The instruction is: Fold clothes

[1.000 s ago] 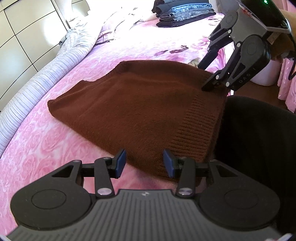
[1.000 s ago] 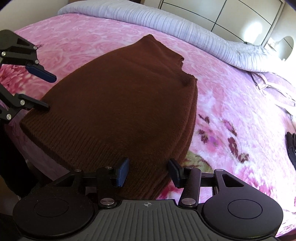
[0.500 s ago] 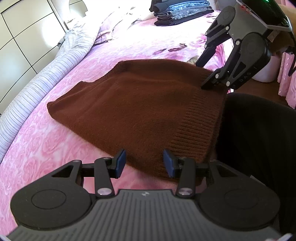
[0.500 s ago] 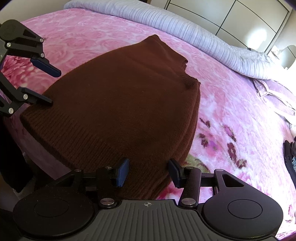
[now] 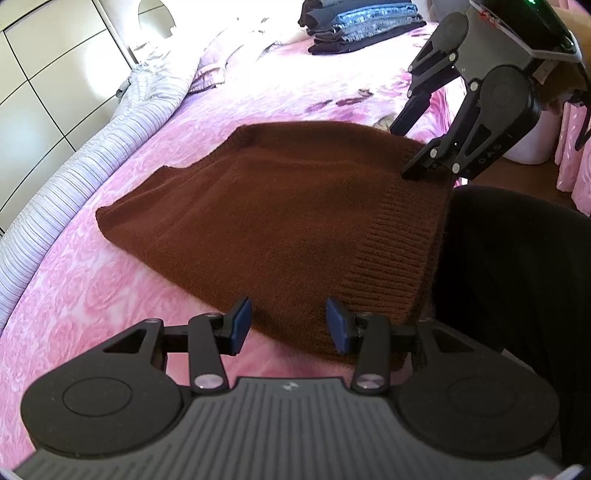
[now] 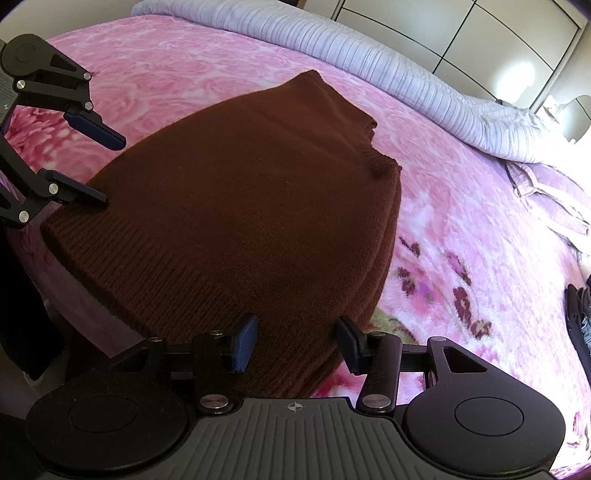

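The brown knitted sweater point(image 5: 280, 221) lies flat on the pink floral bed cover point(image 5: 92, 288), already narrowed with its sides turned in, its ribbed hem point(image 6: 122, 266) at the near edge of the bed and its neck end toward the striped grey duvet point(image 6: 354, 51). Both grippers hover over the hem corners with nothing in hold: the left gripper point(image 5: 289, 325) has its blue pads standing partly apart above the hem corner on its side, and the right gripper point(image 6: 295, 341) is likewise partly open above the opposite hem corner, the cloth beneath the jaws rather than pinched. The step in hand looks like taking the hem at both corners to carry it up toward the neck. To do it well, each gripper should dip so one finger slides under all the stacked layers, since the doubled edge beside the right gripper shows several thicknesses that could separate if only the top one is caught. Closing at matching points on the rib should keep the fold line straight. The thick knit will likely sag between the two holds, so lifting both sides together and laying the hem down level should avoid a skewed edge. The stack of folded jeans and dark clothes point(image 5: 362, 26) sits well apart at the far end, out of the way.
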Motion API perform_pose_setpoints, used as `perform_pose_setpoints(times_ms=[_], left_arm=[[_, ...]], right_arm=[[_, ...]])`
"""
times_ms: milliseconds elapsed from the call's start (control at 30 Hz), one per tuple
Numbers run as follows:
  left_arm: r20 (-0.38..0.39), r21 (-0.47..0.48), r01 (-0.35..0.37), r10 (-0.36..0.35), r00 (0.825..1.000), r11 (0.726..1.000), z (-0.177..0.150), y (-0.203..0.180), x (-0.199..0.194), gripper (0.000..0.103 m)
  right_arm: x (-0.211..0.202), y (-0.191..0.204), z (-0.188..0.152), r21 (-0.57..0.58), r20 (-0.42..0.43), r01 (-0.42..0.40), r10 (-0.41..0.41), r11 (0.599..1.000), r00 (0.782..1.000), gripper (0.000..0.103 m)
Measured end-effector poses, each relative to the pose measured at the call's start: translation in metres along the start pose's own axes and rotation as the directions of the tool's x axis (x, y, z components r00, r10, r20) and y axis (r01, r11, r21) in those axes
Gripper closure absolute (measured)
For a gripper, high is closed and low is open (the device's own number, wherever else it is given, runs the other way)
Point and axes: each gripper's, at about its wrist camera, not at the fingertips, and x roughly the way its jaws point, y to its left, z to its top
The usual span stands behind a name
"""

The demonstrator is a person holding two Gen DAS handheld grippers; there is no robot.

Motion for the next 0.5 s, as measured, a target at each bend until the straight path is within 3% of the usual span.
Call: perform_pose_setpoints(times_ms=[100, 267, 300, 367, 500], left_arm=[[0.026, 0.022, -0.007, 0.007, 1.000, 1.000, -0.005, 0.002, -0.009, 0.062], [0.057, 0.127, -0.038, 0.031, 0.998, 0.991, -0.024, 0.000, -0.026, 0.045], [0.060, 0.153, -0.043, 0.034, 0.998, 0.987, -0.028, 0.000, -0.029, 0.044], [0.061, 0.217, -0.034, 0.021, 0.998, 0.975, -0.038, -0.005, -0.032, 0.041], [0.062, 0.335, -0.020, -0.001, 0.998, 0.942, -0.051, -0.018, -0.030, 0.038]], right_arm=[[-0.008, 0.002, -0.004, -0.007, 0.030, 0.008, -0.008, 1.000, 1.000, 0.053], [-0.031, 0.028, -0.021, -0.184, 0.107, 0.005, 0.015, 0.983, 0.994, 0.052], [-0.035, 0.035, -0.024, -0.232, 0.119, 0.001, 0.027, 0.973, 0.992, 0.050], [-0.040, 0.054, -0.030, -0.337, 0.140, 0.003, 0.046, 0.941, 0.989, 0.035], [-0.029, 0.091, -0.034, -0.521, 0.117, -0.001, 0.073, 0.853, 0.990, 0.031]])
